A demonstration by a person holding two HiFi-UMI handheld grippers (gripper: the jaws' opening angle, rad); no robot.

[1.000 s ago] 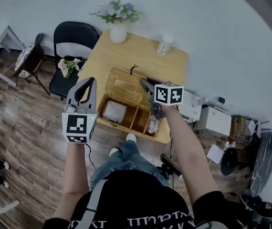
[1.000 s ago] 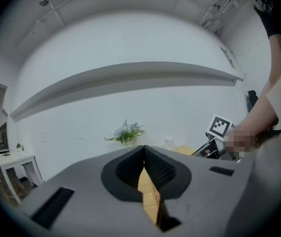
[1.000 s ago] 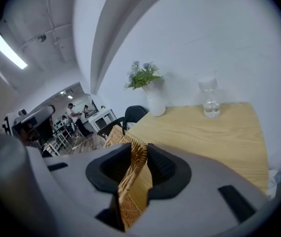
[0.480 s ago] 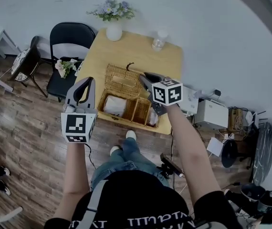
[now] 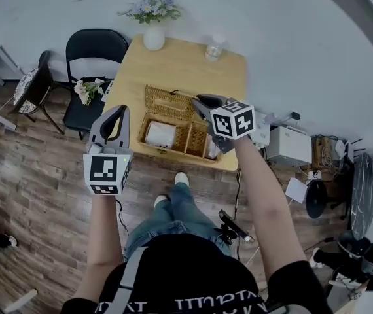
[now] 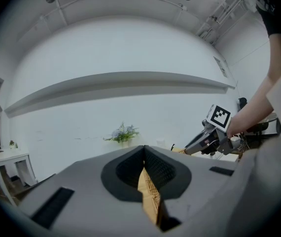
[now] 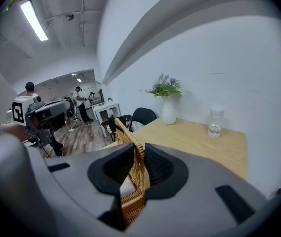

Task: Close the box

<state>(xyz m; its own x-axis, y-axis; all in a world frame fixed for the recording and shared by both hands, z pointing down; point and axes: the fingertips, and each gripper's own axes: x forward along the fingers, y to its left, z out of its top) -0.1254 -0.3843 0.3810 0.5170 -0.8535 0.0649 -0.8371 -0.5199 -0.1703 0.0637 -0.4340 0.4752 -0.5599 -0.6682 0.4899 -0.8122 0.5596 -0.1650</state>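
Right gripper clamped on lid, jaws just closing further; left gripper clenched, left of box. Vase, bottle behind box.

Rough, matt woven wicker on the tan rectangular box and its flat lid. Same weave on the thin straw-coloured strip in the left gripper. Matt grey plastic there and on the right gripper. Smooth pale wooden table; glossy white ceramic vase; clear glass jar.
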